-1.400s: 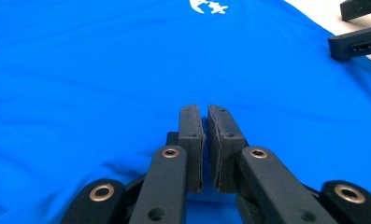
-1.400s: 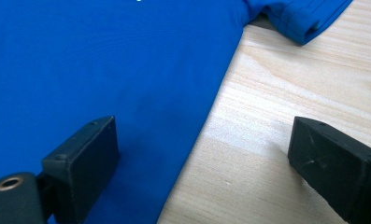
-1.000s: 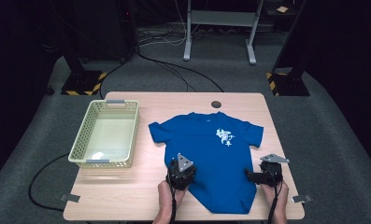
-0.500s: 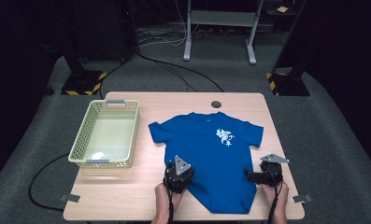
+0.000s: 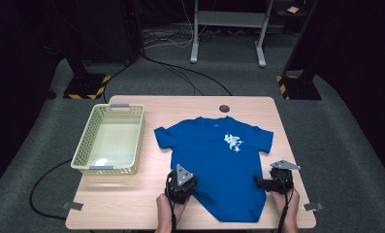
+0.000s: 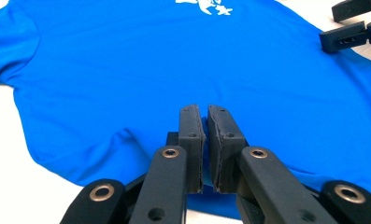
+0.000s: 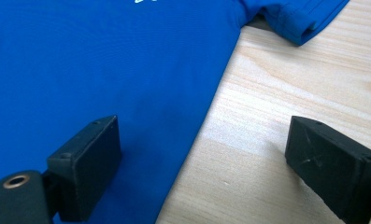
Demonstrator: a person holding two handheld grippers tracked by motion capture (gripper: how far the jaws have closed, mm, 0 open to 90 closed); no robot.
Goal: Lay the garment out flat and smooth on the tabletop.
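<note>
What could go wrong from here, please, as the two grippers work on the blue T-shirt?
The left gripper has its jaws shut on a small pinch of the blue T-shirt; the thin fabric could slip out. The right gripper is open, straddling the shirt's side edge, and might close on too little cloth, so a lift could be lopsided.

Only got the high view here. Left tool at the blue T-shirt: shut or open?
Observer: Shut. In the left gripper view, the left tool has its pads together, with a sliver of the T-shirt between them.
Operator: And the right one?
Observer: The right tool is open and straddles the T-shirt's side edge, one jaw over cloth, the other over bare table.
Operator: Gripping anything?
Observer: No, nothing is pressed between its pads.
</note>
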